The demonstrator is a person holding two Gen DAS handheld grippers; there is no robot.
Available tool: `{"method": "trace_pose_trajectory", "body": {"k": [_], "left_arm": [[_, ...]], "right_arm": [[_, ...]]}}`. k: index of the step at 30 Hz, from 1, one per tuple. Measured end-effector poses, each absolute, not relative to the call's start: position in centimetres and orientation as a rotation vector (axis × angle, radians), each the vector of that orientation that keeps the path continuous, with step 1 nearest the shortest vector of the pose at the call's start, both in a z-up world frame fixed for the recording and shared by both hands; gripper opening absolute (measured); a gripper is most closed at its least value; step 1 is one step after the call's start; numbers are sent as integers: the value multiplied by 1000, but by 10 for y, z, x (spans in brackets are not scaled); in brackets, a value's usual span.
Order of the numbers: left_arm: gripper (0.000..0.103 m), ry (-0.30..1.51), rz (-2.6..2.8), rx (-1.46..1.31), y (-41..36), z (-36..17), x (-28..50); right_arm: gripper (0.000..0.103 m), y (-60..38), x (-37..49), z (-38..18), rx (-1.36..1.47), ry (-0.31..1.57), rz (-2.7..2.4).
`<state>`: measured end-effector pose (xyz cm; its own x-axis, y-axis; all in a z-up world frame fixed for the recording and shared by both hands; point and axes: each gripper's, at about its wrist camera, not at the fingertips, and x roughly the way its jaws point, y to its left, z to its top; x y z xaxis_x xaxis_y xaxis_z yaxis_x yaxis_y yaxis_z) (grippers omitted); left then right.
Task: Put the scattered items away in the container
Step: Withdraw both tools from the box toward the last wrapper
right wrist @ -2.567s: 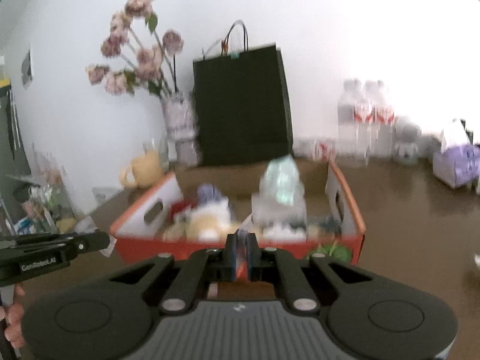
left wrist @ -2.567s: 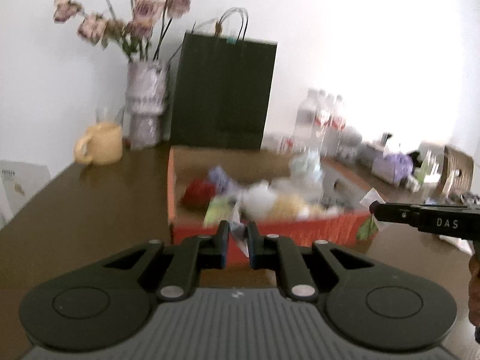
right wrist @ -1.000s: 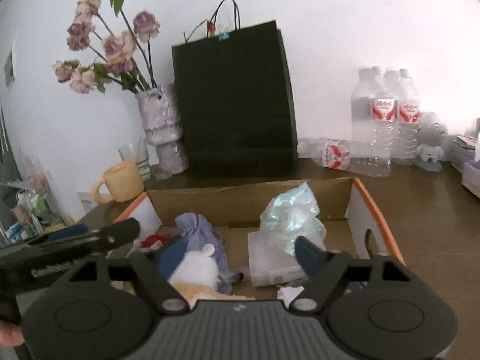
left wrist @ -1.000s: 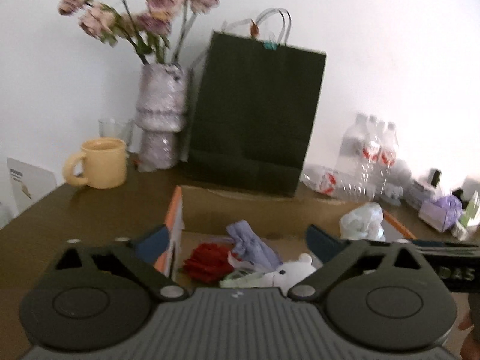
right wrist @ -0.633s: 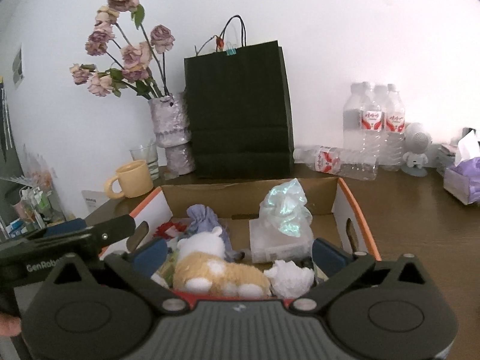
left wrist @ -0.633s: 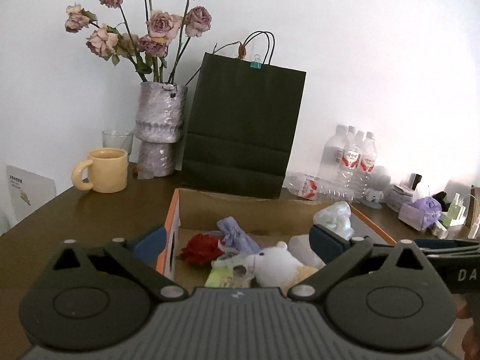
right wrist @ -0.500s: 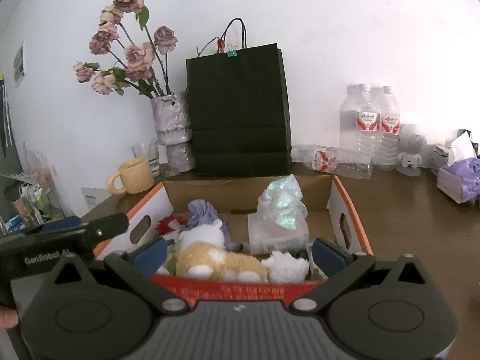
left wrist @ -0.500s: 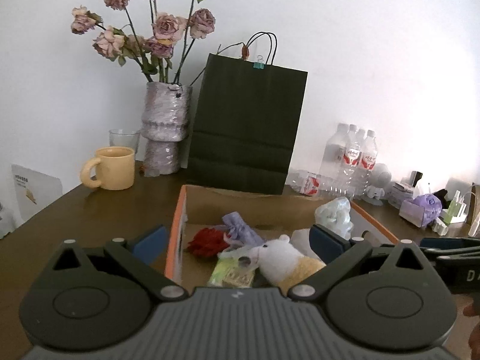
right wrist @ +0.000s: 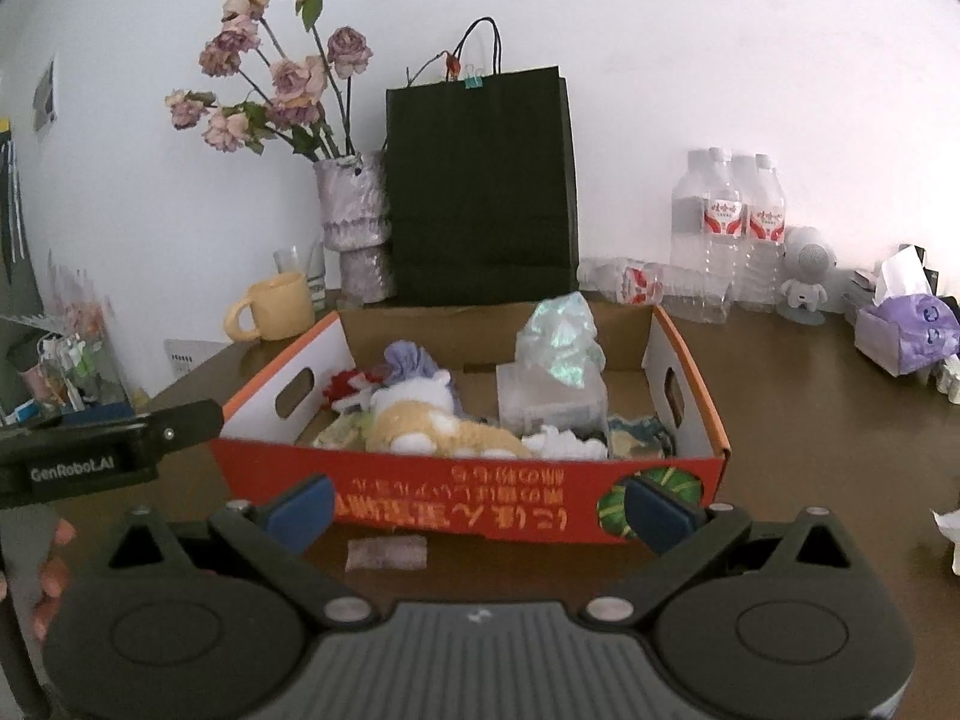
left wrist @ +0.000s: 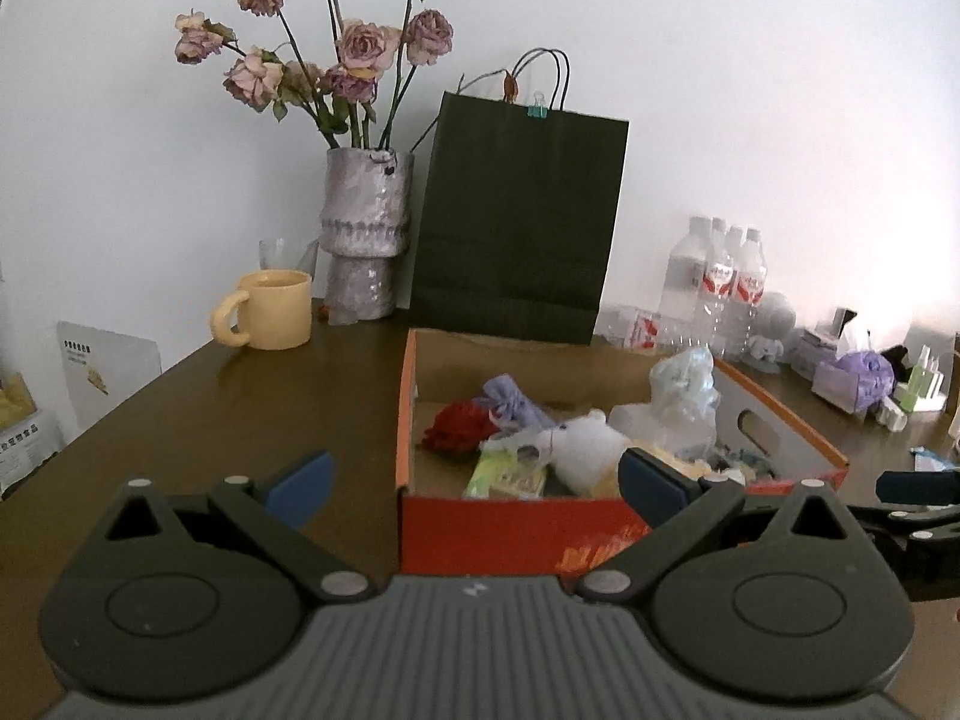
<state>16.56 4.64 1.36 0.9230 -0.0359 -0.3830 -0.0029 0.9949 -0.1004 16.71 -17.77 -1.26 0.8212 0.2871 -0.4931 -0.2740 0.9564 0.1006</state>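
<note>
The orange cardboard box (right wrist: pixel 480 495) stands on the brown table and holds a white and tan plush toy (right wrist: pixel 432 420), a purple pouch (left wrist: pixel 510 402), a red item (left wrist: pixel 456 426), a green packet (left wrist: pixel 510 477) and a crinkly plastic bag (right wrist: pixel 558 339) on a clear case. My right gripper (right wrist: pixel 478 510) hangs open just in front of the box's near wall, with nothing between its pads. My left gripper (left wrist: pixel 477 489) is also open and empty, at the box's near left corner (left wrist: pixel 403 489). A small flat greyish packet (right wrist: pixel 387 553) lies on the table before the box.
Behind the box stand a black paper bag (right wrist: pixel 480 192), a vase of dried roses (right wrist: pixel 354 228), a yellow mug (right wrist: pixel 276 306) and water bottles (right wrist: pixel 726 228). A purple tissue pack (right wrist: pixel 906 339) and crumpled white paper (right wrist: pixel 948 534) sit at the right. A hand (right wrist: pixel 51 576) shows at the left edge.
Both grippers went from shut to wide open, then drew back from over the box to just outside its near wall. The box's contents have not moved in the last second.
</note>
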Motion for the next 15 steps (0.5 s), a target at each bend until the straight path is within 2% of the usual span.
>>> {"method": "trace_pose_trajectory", "body": {"k": [15], "left_arm": [[103, 483, 11, -81, 58, -11, 147]], "right_arm": [[103, -173, 149, -44, 0, 608, 296]]}}
